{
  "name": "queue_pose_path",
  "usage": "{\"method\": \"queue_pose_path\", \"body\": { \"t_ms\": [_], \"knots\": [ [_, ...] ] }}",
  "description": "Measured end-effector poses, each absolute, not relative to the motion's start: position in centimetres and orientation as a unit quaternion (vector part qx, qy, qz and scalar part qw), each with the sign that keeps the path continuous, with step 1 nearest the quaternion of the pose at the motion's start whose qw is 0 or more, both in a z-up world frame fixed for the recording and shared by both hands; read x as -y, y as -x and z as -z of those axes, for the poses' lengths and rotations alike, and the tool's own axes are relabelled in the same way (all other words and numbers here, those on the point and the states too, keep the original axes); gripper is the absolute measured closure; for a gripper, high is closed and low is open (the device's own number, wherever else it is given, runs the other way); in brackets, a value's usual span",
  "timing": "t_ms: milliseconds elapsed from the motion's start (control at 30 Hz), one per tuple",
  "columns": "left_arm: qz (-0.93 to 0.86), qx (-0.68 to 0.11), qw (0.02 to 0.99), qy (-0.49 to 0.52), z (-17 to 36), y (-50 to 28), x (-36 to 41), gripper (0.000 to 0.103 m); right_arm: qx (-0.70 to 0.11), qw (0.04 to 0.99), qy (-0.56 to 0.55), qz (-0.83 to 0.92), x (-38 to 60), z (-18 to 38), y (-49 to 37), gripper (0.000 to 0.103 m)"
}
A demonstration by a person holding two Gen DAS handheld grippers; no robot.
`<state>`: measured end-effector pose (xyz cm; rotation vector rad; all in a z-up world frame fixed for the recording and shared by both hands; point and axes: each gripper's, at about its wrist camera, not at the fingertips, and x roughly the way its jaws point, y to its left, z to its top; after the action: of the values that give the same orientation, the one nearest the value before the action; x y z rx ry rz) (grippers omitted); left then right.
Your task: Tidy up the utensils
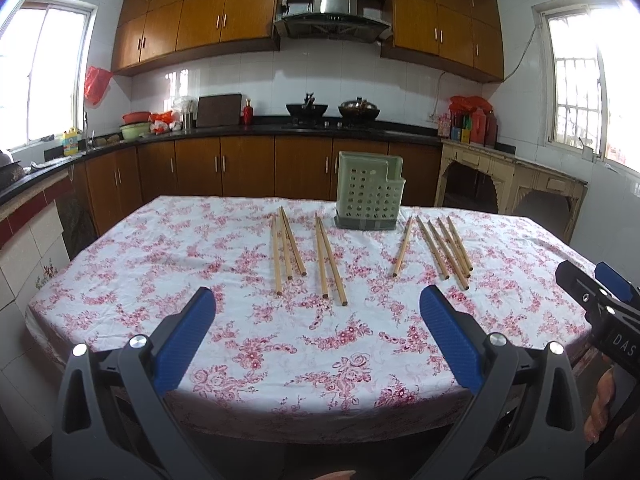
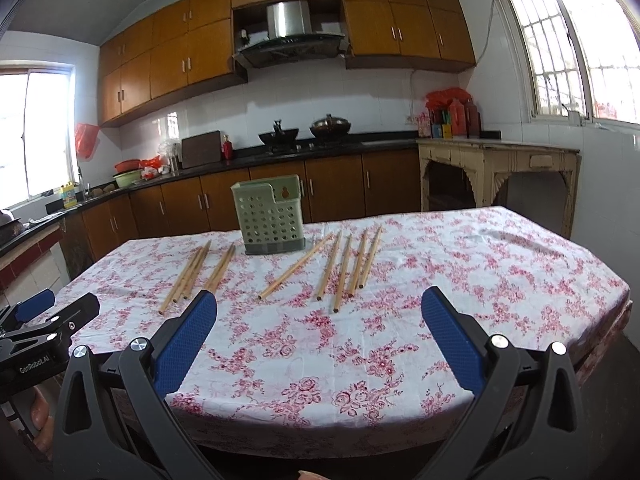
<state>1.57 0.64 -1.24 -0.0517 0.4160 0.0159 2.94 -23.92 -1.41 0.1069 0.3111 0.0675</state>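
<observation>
Left gripper point(image 1: 316, 306): I logged its 2 blue-padded fingers spread wide, nothing between them, held above the near edge of the table point(image 1: 120, 280). Right gripper point(image 2: 318, 308): same condition, fingers wide apart and empty, also above the near edge; from the left wrist view I saw only part of it at the right border.

Chopsticks, 10 counted, all wooden and lying flat on the floral tablecloth point(image 1: 260, 344), running roughly front to back:
- 1 left group of 3 point(image 1: 286, 248), overlapping at the far ends.
- 1 pair point(image 1: 330, 258) just right of that group, far tips touching.
- 1 single stick point(image 1: 403, 246) right of the holder.
- 1 right group of 4 point(image 1: 446, 246), close together.

Chopstick holder point(image 1: 368, 190), 1 counted: pale green, perforated, upright on a darker base, standing at the far side of the table between the 2 sets of sticks. I could not see into it from either view.

Partly hidden: in the right wrist view the left finger of the right gripper covered the near ends of the pair. A bit of a hand point(image 1: 600, 412) showed under the right gripper at the frame edge, too cut off for me to read its grip. Counter items behind were too small to itemise.
</observation>
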Motion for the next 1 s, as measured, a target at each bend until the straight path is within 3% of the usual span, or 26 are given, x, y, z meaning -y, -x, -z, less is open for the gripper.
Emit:
{"method": "queue_pose_path", "body": {
  "t_ms": [467, 700, 733, 800, 900, 1000],
  "knots": [
    [-0.047, -0.360, 0.930, 0.062, 5.0, -14.3, -5.0, 0.004, -0.285, 0.954, -0.088, 0.034, 27.2, 3.7, -15.0, 0.004],
    [-0.065, -0.401, 0.912, 0.057, 5.3, -20.5, -7.5, 0.005, -0.391, 0.911, -0.123, 0.042, 29.1, 5.3, -25.7, 0.054],
    [-0.065, -0.404, 0.911, 0.056, 5.4, -21.4, -7.9, 0.008, -0.403, 0.905, -0.129, 0.039, 29.3, 5.8, -26.9, 0.057],
    [-0.064, -0.417, 0.905, 0.057, 5.7, -22.9, -8.4, 0.028, -0.422, 0.896, -0.130, 0.040, 29.3, 6.9, -28.9, 0.067],
    [-0.056, -0.438, 0.895, 0.062, 6.6, -24.6, -8.4, 0.047, -0.447, 0.884, -0.130, 0.042, 29.3, 8.3, -30.7, 0.072],
    [-0.046, -0.451, 0.889, 0.060, 7.5, -25.7, -8.0, 0.055, -0.445, 0.888, -0.106, 0.050, 28.8, 8.7, -31.4, 0.075]
  ]
}}
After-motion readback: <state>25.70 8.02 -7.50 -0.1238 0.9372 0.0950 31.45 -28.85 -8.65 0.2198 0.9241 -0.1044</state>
